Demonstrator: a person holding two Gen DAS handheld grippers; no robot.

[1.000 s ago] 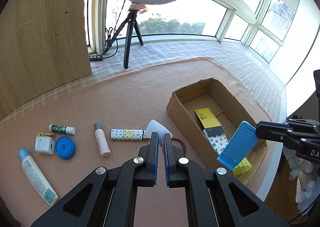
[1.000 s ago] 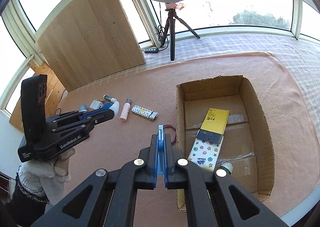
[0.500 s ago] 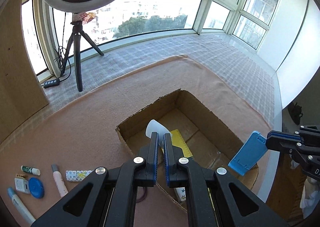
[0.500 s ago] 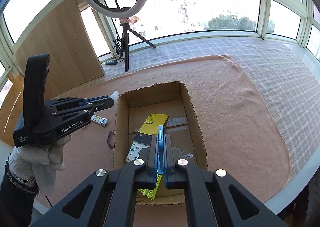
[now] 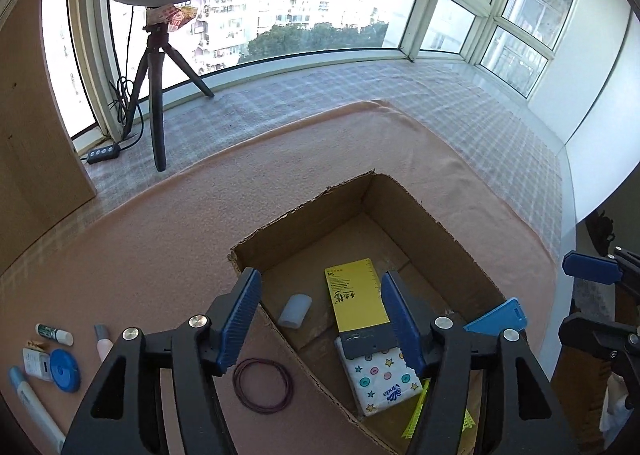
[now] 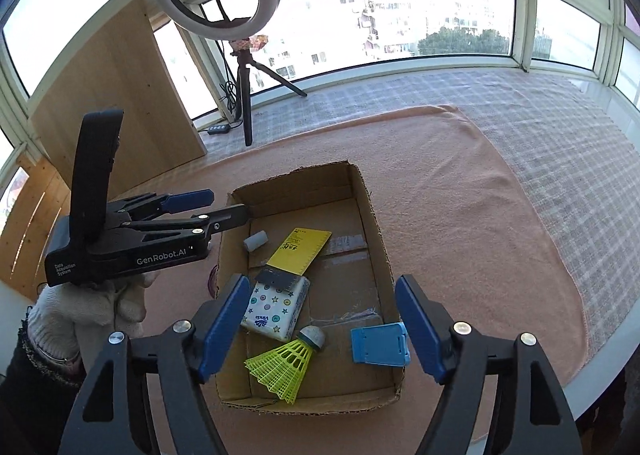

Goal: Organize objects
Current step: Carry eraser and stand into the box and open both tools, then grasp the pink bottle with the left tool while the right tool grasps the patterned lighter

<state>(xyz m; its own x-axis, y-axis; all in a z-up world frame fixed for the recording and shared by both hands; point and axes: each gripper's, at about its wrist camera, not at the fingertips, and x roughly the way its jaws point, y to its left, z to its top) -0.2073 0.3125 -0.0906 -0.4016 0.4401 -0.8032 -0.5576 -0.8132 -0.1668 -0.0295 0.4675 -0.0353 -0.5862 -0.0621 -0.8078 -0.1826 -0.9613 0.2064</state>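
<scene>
Both grippers hang over the box (image 6: 372,223), which sits on the pink cloth (image 6: 472,191); each has just let go. The left gripper (image 5: 320,319) has just been opening; its jaws stand wide with nothing pressed between them, and the cap (image 5: 295,311) lies on the box floor below, at the left wall. The right gripper (image 6: 320,329) has likewise just been opening; its jaws are apart and empty, and the blue stand (image 6: 380,343) lies flat on the floor near the front right corner, just beside the shuttlecock (image 6: 286,365). Also inside: the yellow card (image 6: 301,249) overlapping the tissue pack (image 6: 276,309).

Step in hand, as judged: release and withdrawal. Both items appear settled and clear of the pads; the sound course is to lift each gripper straight up with jaws kept apart until the fingers clear the rim, then swing away; a sideways exit risks catching the torn cardboard wall and dragging the box across the cloth.

Outstanding items remain on the cloth to the left of the box: the hair ties (image 5: 263,385) just outside the wall, the pink tube (image 5: 103,343), the blue disc (image 5: 64,370), the green-banded stick (image 5: 54,334) and the white tube (image 5: 34,411); the left gripper is the nearer for these. The task looks roughly half done.
</scene>
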